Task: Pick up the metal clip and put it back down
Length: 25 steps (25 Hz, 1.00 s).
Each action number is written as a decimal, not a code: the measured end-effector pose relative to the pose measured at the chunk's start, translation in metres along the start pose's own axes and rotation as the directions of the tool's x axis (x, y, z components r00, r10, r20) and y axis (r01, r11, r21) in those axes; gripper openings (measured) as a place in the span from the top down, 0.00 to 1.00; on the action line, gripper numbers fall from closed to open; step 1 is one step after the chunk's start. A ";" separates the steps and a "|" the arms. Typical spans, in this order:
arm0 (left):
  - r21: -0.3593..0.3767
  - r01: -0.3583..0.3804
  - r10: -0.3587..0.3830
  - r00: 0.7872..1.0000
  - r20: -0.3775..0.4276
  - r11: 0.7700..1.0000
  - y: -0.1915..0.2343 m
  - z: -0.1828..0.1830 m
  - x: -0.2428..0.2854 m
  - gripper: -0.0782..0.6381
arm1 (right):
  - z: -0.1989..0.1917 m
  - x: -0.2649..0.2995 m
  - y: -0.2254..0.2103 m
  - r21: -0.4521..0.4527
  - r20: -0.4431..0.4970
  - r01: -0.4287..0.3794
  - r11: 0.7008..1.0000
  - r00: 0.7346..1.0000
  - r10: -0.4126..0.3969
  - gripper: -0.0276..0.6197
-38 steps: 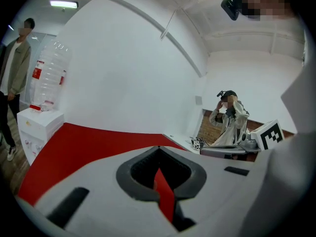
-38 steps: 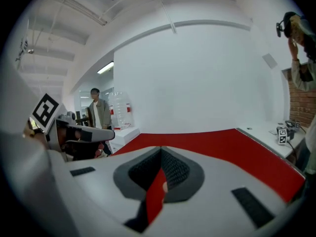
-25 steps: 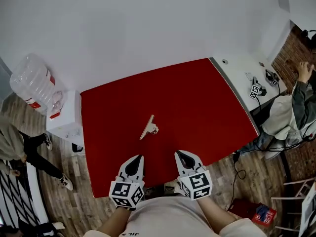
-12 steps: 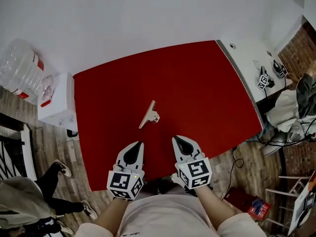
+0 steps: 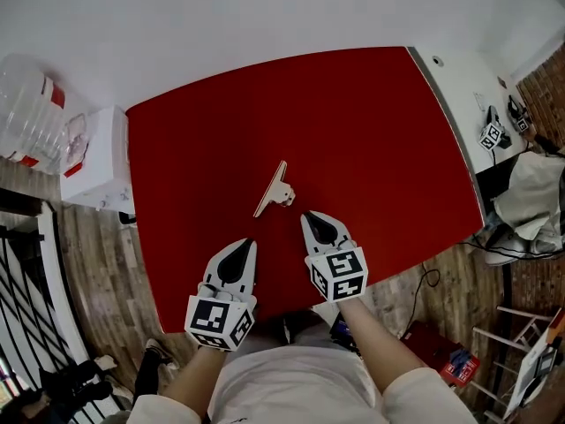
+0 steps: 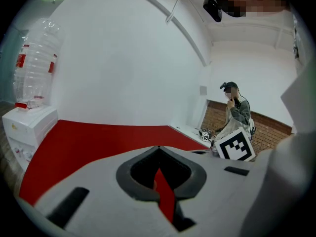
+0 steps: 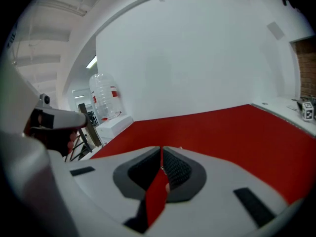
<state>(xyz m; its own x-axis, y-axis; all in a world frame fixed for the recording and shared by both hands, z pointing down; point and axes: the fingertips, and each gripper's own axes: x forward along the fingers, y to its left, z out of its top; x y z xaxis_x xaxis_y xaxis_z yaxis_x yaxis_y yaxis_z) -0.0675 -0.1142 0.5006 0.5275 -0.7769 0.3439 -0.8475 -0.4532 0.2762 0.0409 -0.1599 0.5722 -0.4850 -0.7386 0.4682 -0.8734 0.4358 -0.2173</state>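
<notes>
A metal clip [image 5: 274, 190] lies flat on the red table [image 5: 353, 122], near its middle. My right gripper [image 5: 311, 216] is shut and empty, its tips just right of and below the clip, apart from it. My left gripper [image 5: 244, 245] hangs lower left over the table's near edge, its jaws closed together with nothing between them. In the right gripper view the right gripper [image 7: 161, 148] shows its jaws meeting at the tips over the red surface; the clip is hidden behind them. In the left gripper view the left gripper [image 6: 158, 148] shows its tips touching, and the clip is out of sight.
A white stand [image 5: 97, 162] with a clear water bottle [image 5: 31, 109] sits left of the table. A white counter [image 5: 472, 82] with a small marker cube [image 5: 491, 135] runs along the right side. A person [image 6: 236, 115] stands by a brick wall at the far right.
My right gripper has moved forward toward the clip, ending close beside it. The left gripper stayed near the table's front edge. The head view shifted, so the table sits higher in frame.
</notes>
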 end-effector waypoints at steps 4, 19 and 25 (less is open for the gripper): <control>-0.039 -0.013 0.012 1.000 -0.025 0.999 0.012 -0.011 0.000 0.88 | -0.018 0.030 -0.003 0.057 -0.049 -0.012 0.998 0.999 0.014 0.91; -0.102 -0.058 0.051 0.996 -0.078 0.993 0.050 -0.030 0.004 0.88 | -0.068 0.110 -0.023 0.296 -0.226 0.070 0.952 0.974 -0.002 0.77; -0.109 -0.063 0.053 0.994 -0.091 0.992 0.054 -0.035 0.003 0.88 | -0.072 0.124 -0.024 0.372 -0.241 0.075 0.925 0.970 0.018 0.77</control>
<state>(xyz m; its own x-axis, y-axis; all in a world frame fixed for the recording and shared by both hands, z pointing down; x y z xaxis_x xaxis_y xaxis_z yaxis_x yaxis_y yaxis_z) -0.1099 -0.1261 0.5482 0.4850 -0.7570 0.4378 -0.8675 -0.3533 0.3503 0.0053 -0.2247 0.6975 -0.4756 -0.5847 0.6572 -0.8610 0.1564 -0.4840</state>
